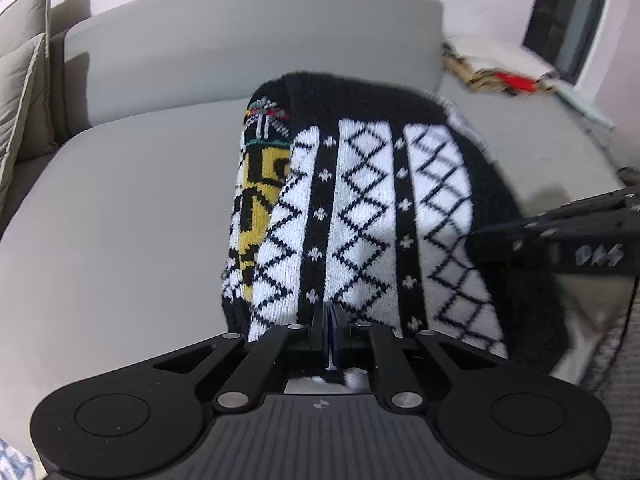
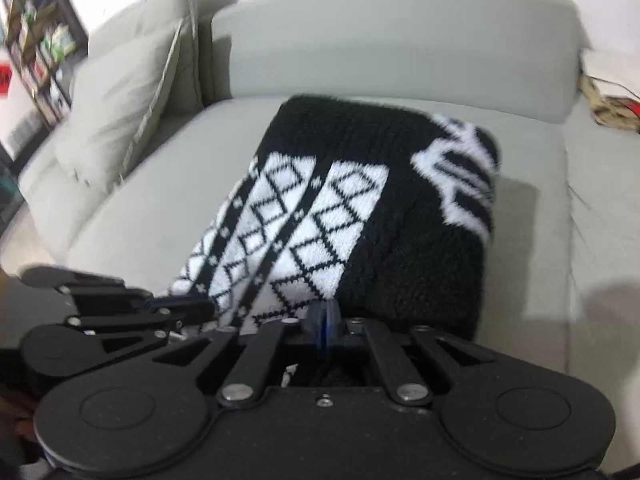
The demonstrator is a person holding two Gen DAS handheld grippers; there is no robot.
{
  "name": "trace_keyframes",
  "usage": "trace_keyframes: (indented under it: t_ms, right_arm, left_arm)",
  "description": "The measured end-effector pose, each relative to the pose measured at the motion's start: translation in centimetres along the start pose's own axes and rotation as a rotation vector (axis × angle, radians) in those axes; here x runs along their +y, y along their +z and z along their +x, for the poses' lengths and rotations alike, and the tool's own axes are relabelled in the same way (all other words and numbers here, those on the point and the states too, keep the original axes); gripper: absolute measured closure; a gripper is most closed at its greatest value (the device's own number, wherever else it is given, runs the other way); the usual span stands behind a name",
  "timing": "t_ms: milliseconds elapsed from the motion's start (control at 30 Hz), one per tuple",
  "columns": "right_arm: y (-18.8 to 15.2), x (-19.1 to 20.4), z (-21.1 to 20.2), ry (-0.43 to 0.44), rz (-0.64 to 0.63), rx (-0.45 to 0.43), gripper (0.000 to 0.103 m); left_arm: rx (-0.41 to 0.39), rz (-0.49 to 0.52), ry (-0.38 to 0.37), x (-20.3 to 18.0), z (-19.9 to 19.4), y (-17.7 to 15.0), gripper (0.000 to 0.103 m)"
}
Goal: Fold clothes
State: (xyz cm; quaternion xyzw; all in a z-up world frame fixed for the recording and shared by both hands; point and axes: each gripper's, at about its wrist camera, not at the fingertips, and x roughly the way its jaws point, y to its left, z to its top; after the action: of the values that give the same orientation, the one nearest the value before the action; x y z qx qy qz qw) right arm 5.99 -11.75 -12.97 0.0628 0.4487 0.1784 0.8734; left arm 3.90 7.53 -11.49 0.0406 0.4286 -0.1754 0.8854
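A: Left gripper [image 1: 330,322] — fingers pressed nearly together, pinching the near hem of the knitted sweater [image 1: 360,216]. A scrap of the knit shows behind the pads, inside the linkage.

B: Where does the sweater lie from there?

A: It runs straight away from the fingertips, over the grey sofa seat [image 1: 120,220] towards the backrest [image 1: 248,40]. White panels with black diamond lattice face up; a yellow-and-black patterned strip shows along its left edge.

B: Right gripper [image 2: 323,320] reads the same: fingers drawn close, clamped on the near edge where the white lattice meets the plain black knit. Motion blur there, so the exact contact is probably hem, not certain.

A: The two tools?

B: Side by side on the same near edge — the left one sits at lower left in the right wrist view. Cushions [image 2: 120,96] lean at the sofa's left end, well apart from the garment.
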Motion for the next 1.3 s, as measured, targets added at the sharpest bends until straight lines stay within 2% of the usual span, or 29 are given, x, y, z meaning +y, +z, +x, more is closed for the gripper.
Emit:
trace_keyframes:
  t_ms: [100,200,333,367,400,467,500,567,667,767,867,933,1067,1133,1167,1200,1300]
  right_arm:
    - [0.8,-1.5,-3.8,0.011,0.033,-0.064,0.094]
    - [2.4,-3.0,-5.7,-0.011,0.090,-0.148,0.094]
    - [5.3,-4.9,-3.8,-0.005,0.181,-0.186,0.091]
    - [5.9,-5.2,-2.9,-0.001,0.198,-0.188,0.086]
    - [6.5,-5.5,-1.9,-0.003,0.207,-0.191,0.077]
    - [7.7,-5.3,0.7,-0.038,0.189,-0.203,0.074]
    - [8.2,-5.2,2.0,-0.054,0.181,-0.196,0.074]
    - [8.9,-5.1,5.0,-0.073,0.166,-0.116,0.080]
    - [9.5,-4.6,9.1,-0.105,0.113,0.011,0.081]
    - [10.3,-4.4,12.3,-0.123,0.078,0.097,0.082]
    - [11.2,-4.9,13.9,-0.113,0.103,0.137,0.082]
    - [11.3,-5.0,13.3,-0.101,0.108,0.132,0.082]
    - [10.8,-5.1,8.5,-0.072,0.103,0.058,0.081]
    - [10.4,-5.1,5.9,-0.054,0.105,0.020,0.071]
    - [10.0,-5.2,4.1,-0.035,0.121,-0.005,0.060]
    - [9.5,-5.2,2.4,-0.018,0.133,-0.024,0.054]
    - [7.5,-5.2,-1.3,0.009,0.117,-0.022,0.054]
  left_arm:
    - [-0.082,0.006,-0.032,-0.2,-2.7,1.4,0.092]
    - [-0.167,0.005,-0.031,-1.0,-3.6,4.0,0.092]
    - [-0.221,-0.009,-0.013,-2.1,-1.2,7.8,0.092]
    - [-0.224,-0.021,-0.025,-2.0,-0.2,8.5,0.092]
    - [-0.215,-0.028,-0.021,-1.9,0.9,9.3,0.092]
    - [-0.186,-0.036,0.008,-1.5,3.3,10.6,0.092]
    - [-0.154,-0.037,0.024,-1.2,4.7,11.1,0.095]
    - [-0.069,-0.036,0.060,-0.7,7.5,11.6,0.096]
    - [0.033,-0.062,0.077,0.6,11.2,11.4,0.097]
    - [0.077,-0.099,0.060,1.7,12.8,11.6,0.097]
    - [0.106,-0.117,0.042,2.4,13.1,12.2,0.097]
    - [0.107,-0.126,0.028,2.6,12.6,12.4,0.097]
    - [0.030,-0.128,-0.015,2.2,8.9,12.3,0.095]
    - [-0.026,-0.098,0.010,1.5,5.7,11.7,0.092]
    - [-0.045,-0.079,0.028,1.1,4.2,11.1,0.092]
    - [-0.059,-0.059,0.048,0.7,2.8,10.4,0.091]
    - [-0.045,-0.042,0.063,-0.5,0.0,7.6,0.090]
